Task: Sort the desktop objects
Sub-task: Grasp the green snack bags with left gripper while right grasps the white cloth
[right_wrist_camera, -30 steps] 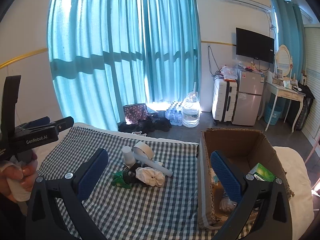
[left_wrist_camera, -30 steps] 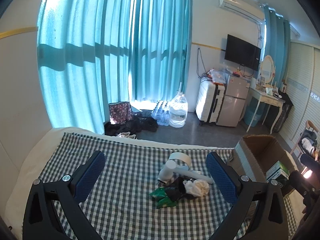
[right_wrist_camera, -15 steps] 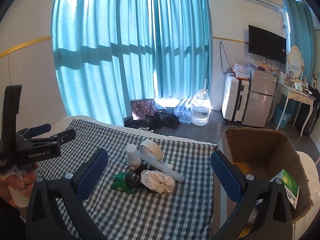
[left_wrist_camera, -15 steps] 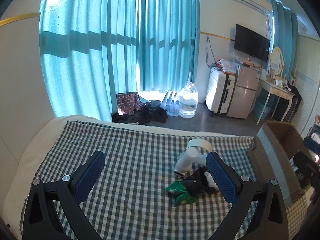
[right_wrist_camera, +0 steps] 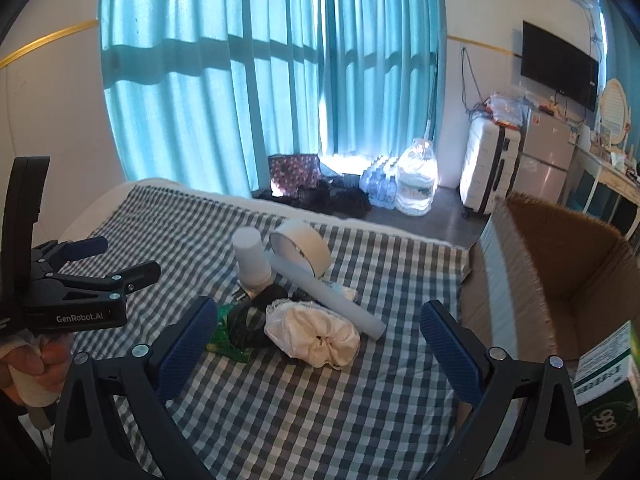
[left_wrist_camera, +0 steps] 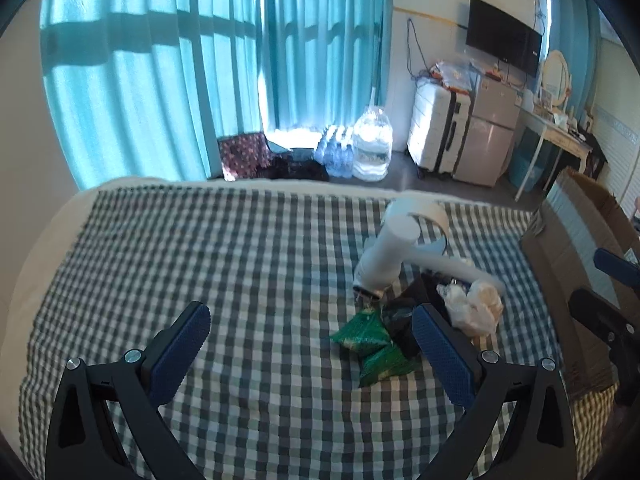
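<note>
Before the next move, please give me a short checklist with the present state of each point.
1. Left claw open and empty: ok.
2. Right claw open and empty: ok.
3. Pile reachable, white cloth bundle on top and unobstructed: ok.
4. Cardboard box open, with free room: ok.
5. Long white tube free of tape roll: not ok, they touch.
6. Green packets free under black object: cannot tell.

Place: I see a lived-in bedroom.
Signs: teal curtains (right_wrist_camera: 272,80), suitcase (right_wrist_camera: 486,168), mini fridge (right_wrist_camera: 544,160), wall TV (right_wrist_camera: 560,66), dressing table (left_wrist_camera: 560,132).
</note>
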Tool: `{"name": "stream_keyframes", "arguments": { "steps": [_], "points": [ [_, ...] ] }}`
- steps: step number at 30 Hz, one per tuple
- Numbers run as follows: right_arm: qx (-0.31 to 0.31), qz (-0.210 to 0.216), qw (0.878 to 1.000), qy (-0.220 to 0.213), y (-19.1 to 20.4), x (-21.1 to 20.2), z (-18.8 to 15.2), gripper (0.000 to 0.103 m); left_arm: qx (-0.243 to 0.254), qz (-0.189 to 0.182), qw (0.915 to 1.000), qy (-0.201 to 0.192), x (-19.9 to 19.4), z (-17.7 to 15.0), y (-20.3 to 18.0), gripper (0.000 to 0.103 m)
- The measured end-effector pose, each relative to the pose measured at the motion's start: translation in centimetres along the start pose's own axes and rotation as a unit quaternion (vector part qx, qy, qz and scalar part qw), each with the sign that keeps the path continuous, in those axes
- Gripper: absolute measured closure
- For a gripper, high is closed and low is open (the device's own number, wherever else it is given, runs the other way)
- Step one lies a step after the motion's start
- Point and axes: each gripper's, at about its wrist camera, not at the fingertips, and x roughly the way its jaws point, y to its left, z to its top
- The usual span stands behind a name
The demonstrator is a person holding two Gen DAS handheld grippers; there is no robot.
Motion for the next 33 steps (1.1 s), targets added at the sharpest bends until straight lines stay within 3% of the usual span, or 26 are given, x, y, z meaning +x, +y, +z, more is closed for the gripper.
{"name": "stream_keyframes", "arguments": {
  "steps": [8, 11, 21, 29, 31, 33],
  "points": [
    [0.016, -0.005, 0.999, 0.047, -1.2, 4.6, -1.4, 0.01, 0.024, -0.008, 0.998, 0.059, 3.7, -1.7, -1.7, 0.0],
    [0.014, 0.0, 0.998, 0.061, -1.2, 6.1, -1.8, 0.015, 0.029, -0.023, 0.9972, 0.064, 4.9, -1.9, -2.8, 0.0],
    [0.012, 0.022, 0.996, 0.084, -1.1, 9.8, -3.3, 0.015, 0.026, -0.031, 0.9936, 0.105, 9.4, -2.8, -3.1, 0.0],
    [0.018, 0.037, 0.994, 0.097, -1.1, 11.6, -3.9, 0.016, 0.036, -0.036, 0.9931, 0.106, 11.3, -3.7, -4.1, 0.004],
    [0.023, 0.046, 0.993, 0.108, -0.9, 12.0, -4.3, 0.028, 0.044, -0.031, 0.993, 0.105, 11.2, -3.8, -4.4, 0.012],
    [0.016, 0.045, 0.992, 0.12, -0.5, 12.6, -4.9, 0.048, 0.046, -0.032, 0.9929, 0.104, 11.0, -3.8, -4.6, 0.026]
  ]
}}
